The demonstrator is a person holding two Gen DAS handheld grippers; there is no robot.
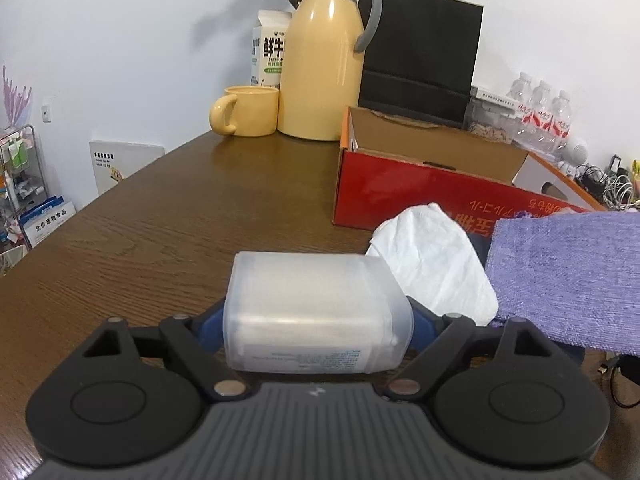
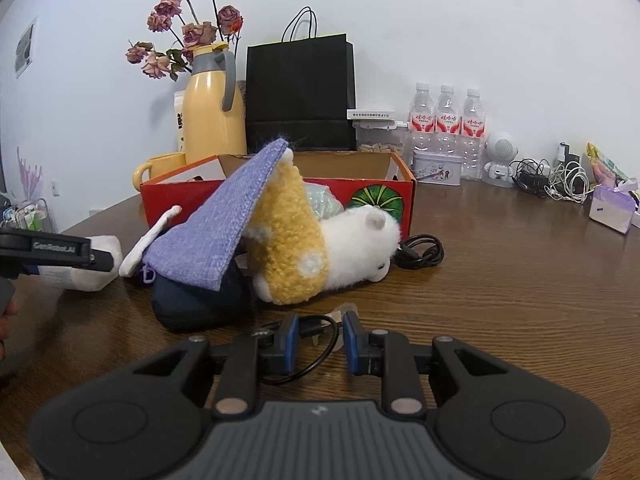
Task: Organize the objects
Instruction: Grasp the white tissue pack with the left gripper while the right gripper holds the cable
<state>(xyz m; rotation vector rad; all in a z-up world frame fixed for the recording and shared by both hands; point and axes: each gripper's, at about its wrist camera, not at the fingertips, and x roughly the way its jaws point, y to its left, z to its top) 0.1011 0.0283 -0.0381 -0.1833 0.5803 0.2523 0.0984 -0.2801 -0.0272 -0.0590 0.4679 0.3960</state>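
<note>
Container: we see the frosted translucent plastic box (image 1: 316, 312) low centre, between the left gripper (image 1: 316, 320) pads.
Left claw: clamped on it.
Right gripper (image 2: 320, 340): narrowly apart around a black cable (image 2: 316, 344).

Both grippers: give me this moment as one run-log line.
left gripper: fingers around translucent box on table | right gripper: narrow gap, black cable between fingers, grip unclear | red carton: open

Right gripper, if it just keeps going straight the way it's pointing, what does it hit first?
Probably the black cable looped between the right gripper's fingers, then the plush toy lying on the table. Depth is hard to judge here.
</note>
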